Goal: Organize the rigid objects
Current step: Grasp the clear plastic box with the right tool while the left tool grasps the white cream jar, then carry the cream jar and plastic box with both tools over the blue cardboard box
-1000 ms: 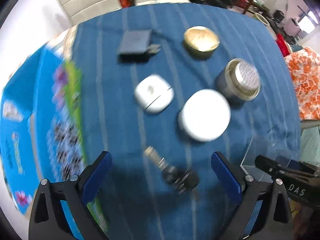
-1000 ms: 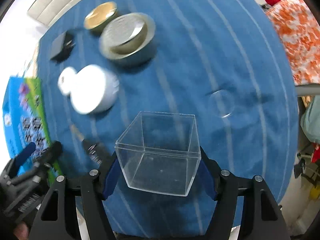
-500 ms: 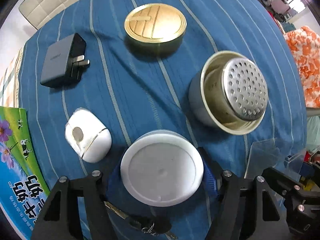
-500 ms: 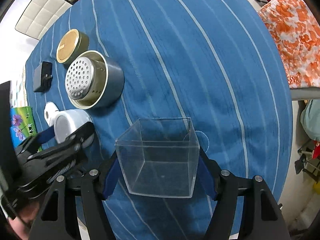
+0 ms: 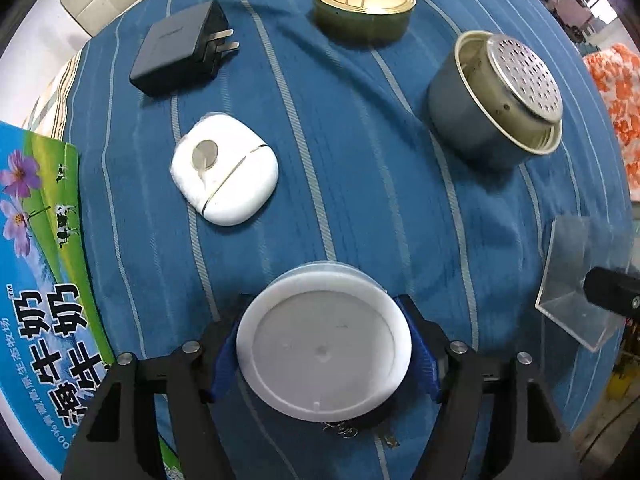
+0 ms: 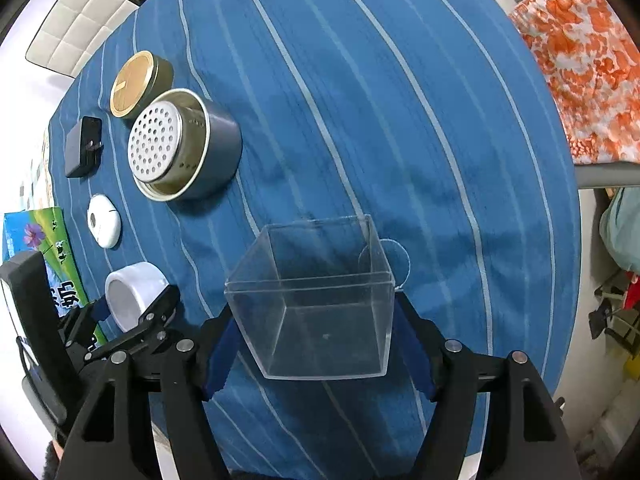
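My left gripper (image 5: 324,352) is shut on a round white container (image 5: 324,344), held above the blue striped cloth; it also shows in the right wrist view (image 6: 134,298). My right gripper (image 6: 316,340) is shut on a clear plastic box (image 6: 316,300), open side up; in the left wrist view the box (image 5: 580,276) is at the far right. Keys (image 5: 352,430) lie partly hidden under the white container.
On the cloth lie a white earbud case (image 5: 224,170), a dark charger plug (image 5: 182,52), a gold-lidded tin (image 5: 362,2) and a steel pot with a perforated insert (image 5: 500,104). A colourful carton (image 5: 36,272) lies at the left. The table edge drops off at the right.
My left gripper moved in over the keys, closed on the white container and has lifted it off the cloth. My right gripper kept hold of the clear box and shifted slightly.
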Motion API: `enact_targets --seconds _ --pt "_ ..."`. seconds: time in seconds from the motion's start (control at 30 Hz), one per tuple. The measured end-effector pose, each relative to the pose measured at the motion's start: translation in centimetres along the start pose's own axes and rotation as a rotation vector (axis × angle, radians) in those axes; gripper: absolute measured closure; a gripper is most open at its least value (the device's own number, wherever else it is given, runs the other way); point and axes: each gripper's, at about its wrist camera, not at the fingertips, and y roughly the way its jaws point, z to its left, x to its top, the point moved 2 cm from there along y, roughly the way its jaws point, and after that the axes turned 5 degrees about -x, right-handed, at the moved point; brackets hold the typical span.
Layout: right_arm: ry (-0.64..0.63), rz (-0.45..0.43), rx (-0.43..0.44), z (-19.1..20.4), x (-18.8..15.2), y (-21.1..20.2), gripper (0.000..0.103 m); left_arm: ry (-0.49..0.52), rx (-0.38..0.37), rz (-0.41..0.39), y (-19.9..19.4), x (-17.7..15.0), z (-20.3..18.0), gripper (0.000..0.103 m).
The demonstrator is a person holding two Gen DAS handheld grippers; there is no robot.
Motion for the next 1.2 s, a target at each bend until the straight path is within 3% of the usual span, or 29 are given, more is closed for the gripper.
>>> enact_targets --seconds 0.27,0.57,0.87,1.2 --pt "-0.024 0.024 -0.022 1.5 -0.6 1.6 0.029 0.008 0.005 -0.016 -0.5 1.3 0.4 0.036" --pt "-0.033 -0.034 -0.051 3.2 -0.8 2.6 0.033 0.012 0.030 -0.042 -3.9 1.9 -3.9 0.036" --pt "-0.040 -0.108 -0.023 3.7 -2.4 0.3 0.033 0.016 0.051 -0.111 -8.7 1.1 -4.2 0.036" --pt "-0.097 -0.180 0.056 6.4 -5.3 -5.5 0.034 -0.041 0.058 -0.210 -15.8 -1.8 -2.5 0.036"
